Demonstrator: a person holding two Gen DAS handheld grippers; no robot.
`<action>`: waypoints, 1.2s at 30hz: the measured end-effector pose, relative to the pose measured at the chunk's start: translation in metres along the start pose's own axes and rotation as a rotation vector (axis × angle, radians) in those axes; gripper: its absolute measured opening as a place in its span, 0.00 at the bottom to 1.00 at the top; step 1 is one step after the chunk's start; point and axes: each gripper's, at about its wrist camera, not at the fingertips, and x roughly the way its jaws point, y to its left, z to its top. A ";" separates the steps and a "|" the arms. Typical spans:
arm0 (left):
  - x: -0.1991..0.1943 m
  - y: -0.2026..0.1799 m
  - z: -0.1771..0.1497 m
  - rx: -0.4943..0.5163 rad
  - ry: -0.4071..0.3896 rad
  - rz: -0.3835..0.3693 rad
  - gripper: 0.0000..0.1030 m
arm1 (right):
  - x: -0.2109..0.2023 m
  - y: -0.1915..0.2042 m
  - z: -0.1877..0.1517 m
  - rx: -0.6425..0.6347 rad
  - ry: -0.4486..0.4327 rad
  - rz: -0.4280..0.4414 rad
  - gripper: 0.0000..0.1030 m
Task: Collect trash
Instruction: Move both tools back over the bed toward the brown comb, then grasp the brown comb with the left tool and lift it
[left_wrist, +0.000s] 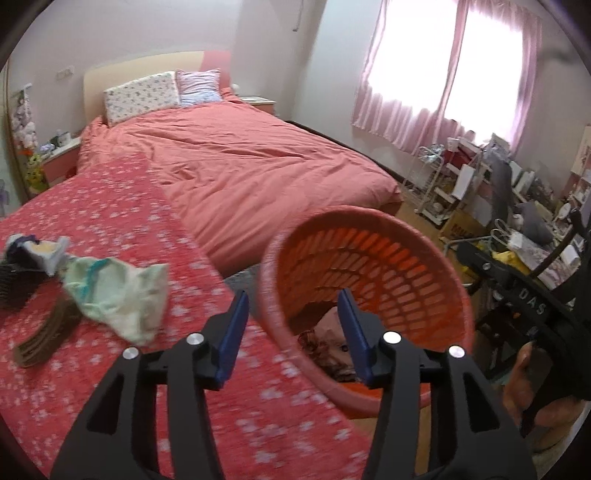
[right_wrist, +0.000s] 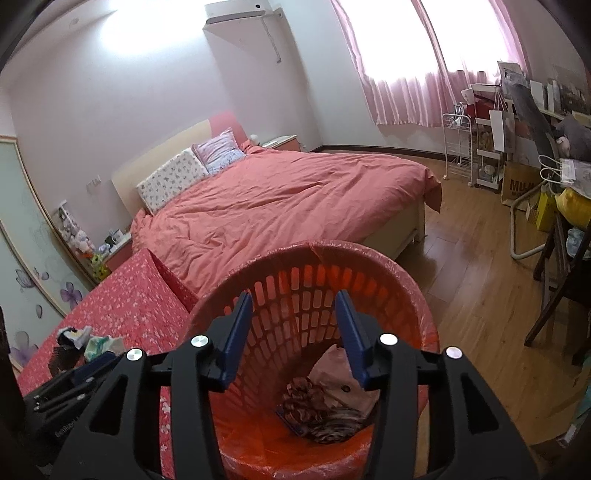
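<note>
Trash, namely a pale green crumpled wrapper (left_wrist: 122, 295), lies on the red floral cover (left_wrist: 92, 206) at the near left of the left wrist view, beside a white and dark crumpled scrap (left_wrist: 35, 251), a dark bristly object (left_wrist: 14, 284) cut by the frame edge, and a brown ridged strip (left_wrist: 44, 336) partly tucked under the wrapper; in the right wrist view the same cluster (right_wrist: 88, 341) appears small at lower left, on the same cover (right_wrist: 133, 299). Orange slatted basket (left_wrist: 388, 266), lined with a thin reddish bag, stands just beside the cover's right edge, on the wooden floor (right_wrist: 461, 280); in the basket (right_wrist: 314, 280) lie a pinkish paper bag (right_wrist: 340, 376) and a dark patterned wrapper (right_wrist: 314, 406), touching each other at the bottom. Left gripper (left_wrist: 295, 336) has its blue fingers spread wide with nothing between them; one finger shows over the cover, the other over the basket's mouth. Right gripper (right_wrist: 295, 336) likewise has its fingers spread apart, holding nothing, and hangs above the basket's opening; the left gripper's black body (right_wrist: 66, 391) shows at its lower left. Behind the cover: bed with a salmon duvet (left_wrist: 258, 158), two pillows (left_wrist: 155, 94) against the headboard; pink curtains (left_wrist: 424, 81) over a bright window; cluttered shelves (left_wrist: 480, 177) along the right wall.
</note>
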 end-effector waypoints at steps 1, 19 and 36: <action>-0.003 0.005 -0.001 0.000 -0.002 0.014 0.50 | -0.001 0.001 0.000 -0.007 0.002 -0.001 0.46; -0.045 0.110 -0.028 -0.123 0.005 0.233 0.56 | -0.003 0.047 -0.015 -0.114 0.058 0.047 0.46; -0.021 0.170 -0.024 -0.091 0.088 0.378 0.60 | -0.005 0.091 -0.038 -0.208 0.120 0.105 0.46</action>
